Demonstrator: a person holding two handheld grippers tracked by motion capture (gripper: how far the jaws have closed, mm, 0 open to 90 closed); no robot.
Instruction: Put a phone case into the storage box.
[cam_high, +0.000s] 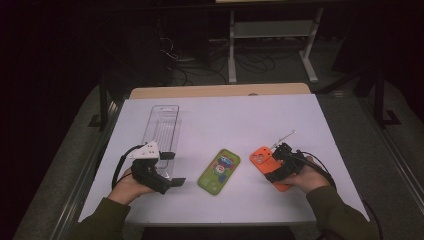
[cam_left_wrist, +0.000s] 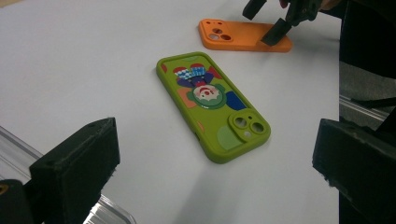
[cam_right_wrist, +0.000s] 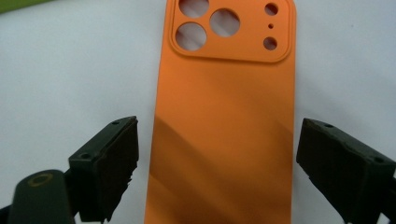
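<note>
The right gripper (cam_right_wrist: 215, 163) has its jaws wide apart on both sides of the orange phone case (cam_right_wrist: 226, 121), which lies flat on the white table (cam_high: 220, 120), camera holes away from the person; the pads do not press on it. If they close off-centre, the smooth case could slide or turn away. The left gripper (cam_left_wrist: 215, 168) is open and empty, near the green phone case (cam_left_wrist: 212, 105). No readable writing is visible.
</note>
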